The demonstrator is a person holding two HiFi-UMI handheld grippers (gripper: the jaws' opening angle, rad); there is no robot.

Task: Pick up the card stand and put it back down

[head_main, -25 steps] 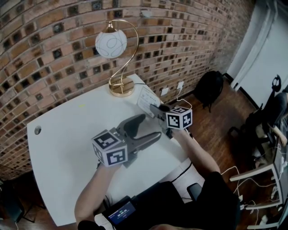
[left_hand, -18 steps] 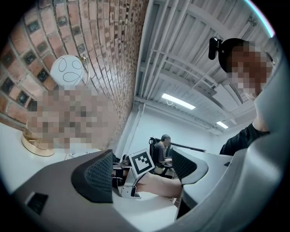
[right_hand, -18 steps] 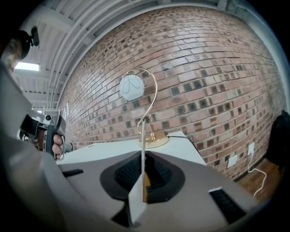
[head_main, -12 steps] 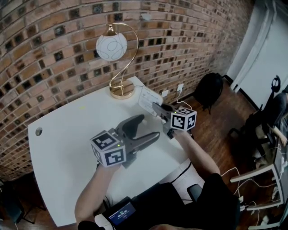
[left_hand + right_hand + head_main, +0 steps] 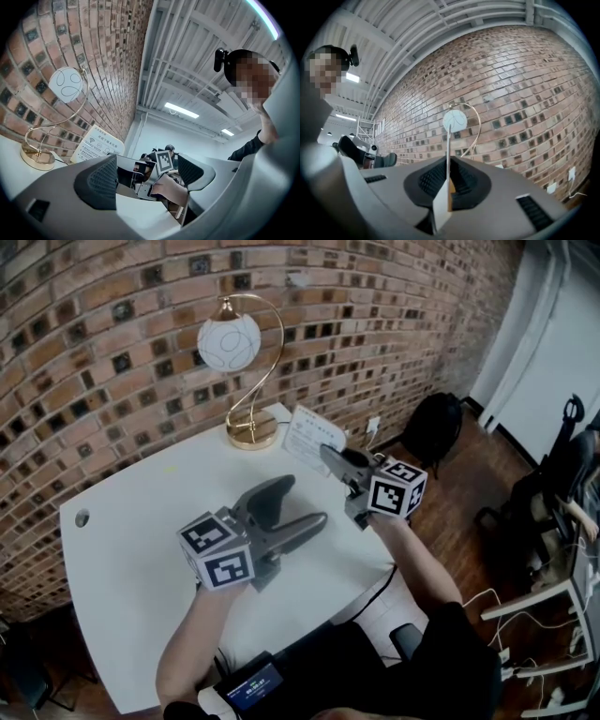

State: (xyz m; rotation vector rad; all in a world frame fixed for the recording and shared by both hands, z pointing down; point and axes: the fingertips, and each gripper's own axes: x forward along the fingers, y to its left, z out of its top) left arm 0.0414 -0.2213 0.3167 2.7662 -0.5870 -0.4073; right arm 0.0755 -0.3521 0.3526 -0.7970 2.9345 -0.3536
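**Card stand pinched in right gripper, up by the lamp**

I've got the card stand point(image 5: 309, 435) in the right gripper point(image 5: 330, 456). Its jaws have just been closing and now sit nearly together, with the thin card pinched between the pads. The stand is a white card with rounded top corners, a wifi symbol and lines of small print. Edge-on in the right gripper view, it shows a brownish strip at its foot. It's upright, lifted off the table point(image 5: 141, 512), just right of the lamp point(image 5: 234, 352) base. The left gripper point(image 5: 302, 504) has its jaws wide apart, holding nothing, over mid-table.

Count: one card stand, one lamp, two grippers, one table. A brick wall point(image 5: 94, 334) stands behind and a black bag point(image 5: 433, 427) sits on the floor to the right. The lamp is the closest thing to the card.
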